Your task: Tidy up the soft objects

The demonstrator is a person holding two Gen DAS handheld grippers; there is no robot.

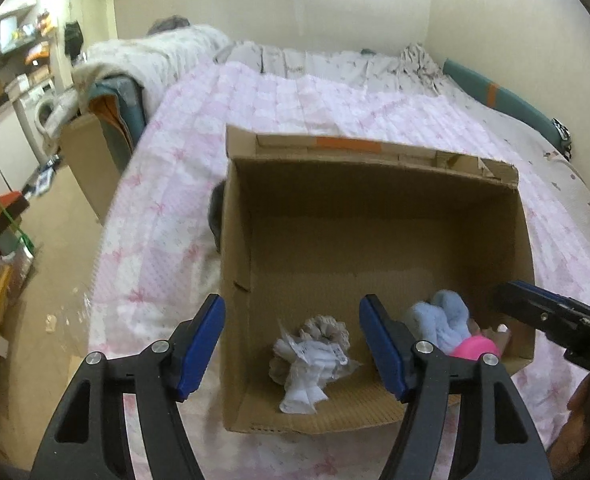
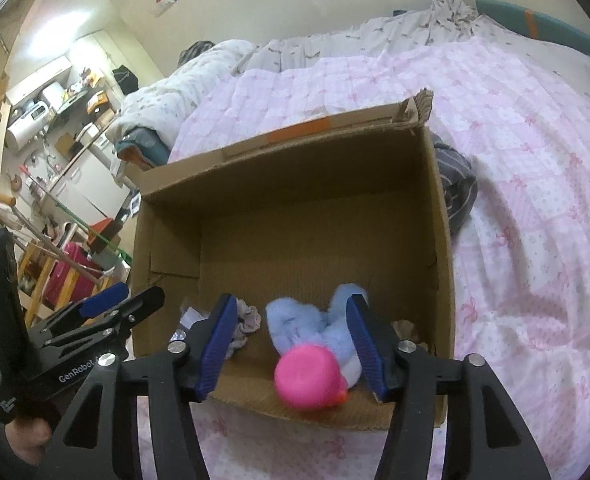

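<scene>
An open cardboard box (image 1: 375, 148) sits on a pink bed quilt (image 1: 167, 208). On its floor near the front lie a crumpled white and grey cloth bundle (image 1: 311, 356) with tags and a light blue fluffy toy (image 1: 439, 320) with a pink round part (image 1: 475, 348). My left gripper (image 1: 292, 304) hangs open above the bundle, its pads clear of it. In the right wrist view my right gripper (image 2: 291, 302) stands open over the blue toy (image 2: 303, 324) and its blurred pink part (image 2: 307, 376); the pads do not press on them. The left gripper (image 2: 115, 304) shows at the box's left side.
A dark striped cloth (image 2: 457, 184) lies on the quilt against the box's right wall. Folded bedding (image 1: 167, 52) is piled at the far end of the bed. Left of the bed are the floor, another cardboard box (image 1: 91, 160), a washing machine (image 1: 39, 112) and shelves.
</scene>
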